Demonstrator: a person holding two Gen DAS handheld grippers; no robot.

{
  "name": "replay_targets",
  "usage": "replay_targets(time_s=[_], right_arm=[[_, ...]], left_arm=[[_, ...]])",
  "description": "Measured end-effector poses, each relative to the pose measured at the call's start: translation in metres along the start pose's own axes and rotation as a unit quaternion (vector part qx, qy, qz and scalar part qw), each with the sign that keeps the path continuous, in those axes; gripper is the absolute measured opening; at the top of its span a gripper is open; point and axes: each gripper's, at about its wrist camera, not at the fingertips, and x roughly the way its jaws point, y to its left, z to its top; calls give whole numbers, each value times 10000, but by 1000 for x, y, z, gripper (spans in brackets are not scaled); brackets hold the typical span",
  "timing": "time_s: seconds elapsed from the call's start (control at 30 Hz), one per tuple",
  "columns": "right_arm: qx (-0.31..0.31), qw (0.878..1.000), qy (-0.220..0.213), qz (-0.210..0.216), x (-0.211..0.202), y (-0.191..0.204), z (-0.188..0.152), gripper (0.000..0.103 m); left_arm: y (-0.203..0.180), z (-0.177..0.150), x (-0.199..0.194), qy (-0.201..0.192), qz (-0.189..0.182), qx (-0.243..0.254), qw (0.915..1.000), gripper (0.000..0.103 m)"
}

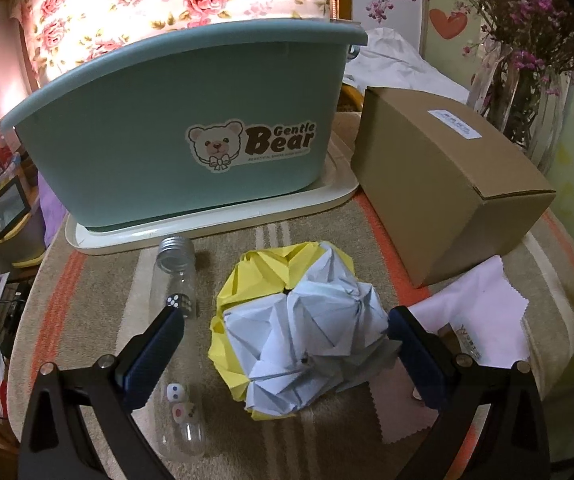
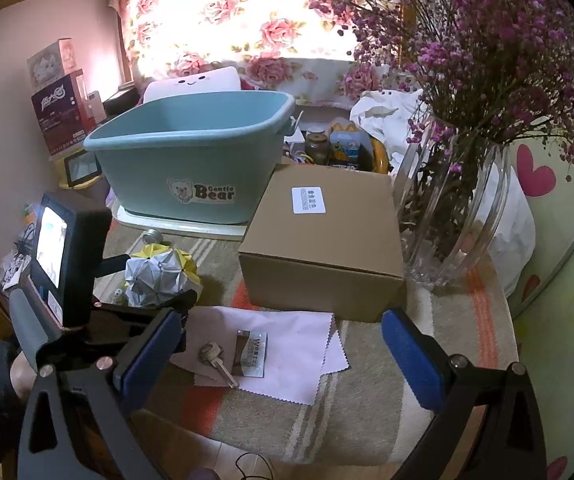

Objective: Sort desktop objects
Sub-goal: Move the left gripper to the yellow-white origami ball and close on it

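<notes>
A yellow and white folded paper ball (image 1: 295,328) lies on the striped cloth between the wide-apart fingers of my open left gripper (image 1: 287,344); whether the pads touch it is unclear. A clear bottle (image 1: 177,344) with dice inside lies just left of the ball. A teal "Gentle Bear" tub (image 1: 183,120) stands on a cream tray (image 1: 207,228) behind. My right gripper (image 2: 283,344) is open above a white cloth (image 2: 287,344) carrying a key (image 2: 217,360) and a small sachet (image 2: 253,354). The paper ball (image 2: 159,276) and the tub (image 2: 191,160) also show in the right wrist view.
A brown cardboard box (image 1: 443,176) (image 2: 327,236) stands right of the tub. A glass vase (image 2: 459,208) of purple flowers is at the far right. The left gripper's body with its lit screen (image 2: 53,248) fills the left of the right wrist view. Clutter lies behind the box.
</notes>
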Motion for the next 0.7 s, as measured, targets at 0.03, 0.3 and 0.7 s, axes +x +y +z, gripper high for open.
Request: replay_targets(time_s=[0.03,0.3,0.7], right_arm=[[4,10000,15,-3,1,0,-1,103],[16,9999,99,-23,4,-1,-5,103],[71,9999,154,-21,5,0,-7,103]], left_arm=[[0,0,1,-10,19,5,10000,103],[-2,-2,5,-5,29,52,10000,103],[1,2,2,-205,91,30,9997,100]])
